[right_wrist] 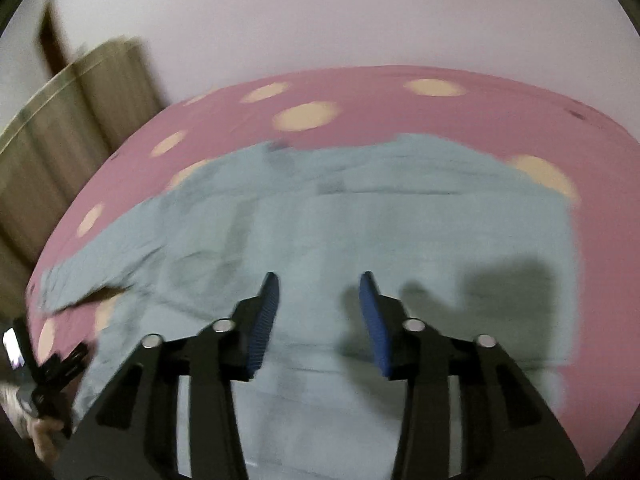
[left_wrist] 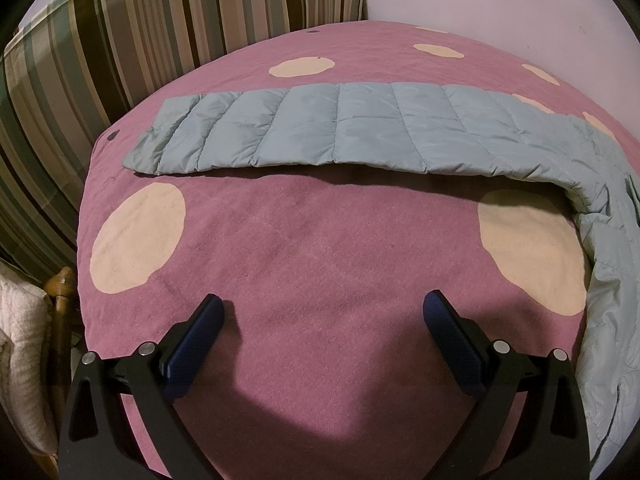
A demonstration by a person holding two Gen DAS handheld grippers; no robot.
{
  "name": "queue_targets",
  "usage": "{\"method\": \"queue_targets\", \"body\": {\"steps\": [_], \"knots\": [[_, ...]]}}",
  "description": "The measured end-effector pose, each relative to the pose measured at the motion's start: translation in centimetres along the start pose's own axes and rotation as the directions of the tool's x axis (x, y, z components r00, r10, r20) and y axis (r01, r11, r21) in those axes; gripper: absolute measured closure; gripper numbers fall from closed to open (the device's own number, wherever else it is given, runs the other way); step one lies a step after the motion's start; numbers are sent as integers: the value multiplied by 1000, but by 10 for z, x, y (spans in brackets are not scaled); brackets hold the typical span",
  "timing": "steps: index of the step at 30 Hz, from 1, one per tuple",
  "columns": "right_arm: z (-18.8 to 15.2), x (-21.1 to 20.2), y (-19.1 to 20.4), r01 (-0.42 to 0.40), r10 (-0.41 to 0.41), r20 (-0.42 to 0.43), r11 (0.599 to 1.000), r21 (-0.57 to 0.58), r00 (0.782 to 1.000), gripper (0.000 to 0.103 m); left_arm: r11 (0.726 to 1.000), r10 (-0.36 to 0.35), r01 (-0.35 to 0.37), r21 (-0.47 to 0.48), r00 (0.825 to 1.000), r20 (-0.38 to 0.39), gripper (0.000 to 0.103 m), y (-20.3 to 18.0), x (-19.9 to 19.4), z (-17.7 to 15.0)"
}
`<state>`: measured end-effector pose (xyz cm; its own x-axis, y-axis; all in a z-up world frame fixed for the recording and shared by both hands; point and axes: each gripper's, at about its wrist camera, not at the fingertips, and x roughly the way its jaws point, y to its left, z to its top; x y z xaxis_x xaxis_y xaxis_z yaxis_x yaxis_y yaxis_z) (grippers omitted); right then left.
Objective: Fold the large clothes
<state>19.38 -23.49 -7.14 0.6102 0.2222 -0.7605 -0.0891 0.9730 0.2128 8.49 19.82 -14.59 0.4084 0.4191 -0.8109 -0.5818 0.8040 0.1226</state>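
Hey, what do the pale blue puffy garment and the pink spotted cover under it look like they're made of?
The pale blue quilted garment looks like thin nylon or polyester shell over padding: a faint sheen, with stitched channels puffing between seams. The pink bed cover with cream spots looks like matte brushed cotton or fleece: a fine fuzzy nap, no shine. Neither fibre can be confirmed by sight.

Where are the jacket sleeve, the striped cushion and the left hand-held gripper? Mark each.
jacket sleeve (left_wrist: 304, 128): left wrist view, quilted middle.
striped cushion (left_wrist: 120, 40): left wrist view, striped face.
left hand-held gripper (left_wrist: 324, 308): left wrist view, between fingertips.

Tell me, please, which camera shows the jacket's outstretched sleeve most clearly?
The left wrist view: the sleeve lies sharp and flat across the pink blanket. The right wrist view is blurred, showing mostly the jacket's body.
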Motion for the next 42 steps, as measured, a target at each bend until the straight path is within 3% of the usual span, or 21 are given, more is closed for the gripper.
{"method": "queue_targets", "body": {"steps": [2, 4, 7, 9, 12, 18, 23, 31, 34, 36, 42], "knots": [[-2, -6, -54, 86, -85, -17, 991, 101, 996, 94, 1000, 0, 0, 0, 1000, 0, 4, 0, 0, 0], [-7, -4, -92, 135, -132, -32, 974, 180, 991, 94, 1000, 3, -3, 3, 1000, 0, 4, 0, 0, 0], [-22, 16, -125, 182, -163, -104, 960, 214, 981, 94, 1000, 8, -8, 7, 1000, 0, 4, 0, 0, 0], [-34, 36, -132, 159, -126, -154, 963, 218, 980, 95, 1000, 10, -10, 9, 1000, -1, 4, 0, 0, 0], [-34, 36, -133, 147, -118, -142, 965, 216, 983, 95, 1000, 12, -12, 12, 1000, -1, 4, 0, 0, 0], [2, 12, -138, 131, -122, -51, 965, 227, 991, 93, 1000, 11, -11, 13, 1000, 0, 4, 0, 0, 0], [36, 31, -157, 176, -174, -31, 956, 235, 984, 93, 1000, 8, -8, 13, 1000, -1, 4, 1, 0, 1], [37, 95, -170, 202, -171, -150, 952, 228, 974, 92, 1000, 9, -9, 15, 1000, -2, 4, 2, 0, 1], [39, 82, -163, 201, -177, -128, 959, 202, 976, 87, 1000, 8, -8, 13, 1000, 0, 4, 1, 0, 0], [38, 63, -161, 187, -170, -96, 960, 209, 981, 63, 1000, 5, -5, 12, 1000, -1, 4, 1, 0, 1], [3, 0, -166, 288, -286, -39, 933, 217, 957, 62, 1000, 4, -4, 11, 1000, -1, 4, 2, 0, 1]]}}
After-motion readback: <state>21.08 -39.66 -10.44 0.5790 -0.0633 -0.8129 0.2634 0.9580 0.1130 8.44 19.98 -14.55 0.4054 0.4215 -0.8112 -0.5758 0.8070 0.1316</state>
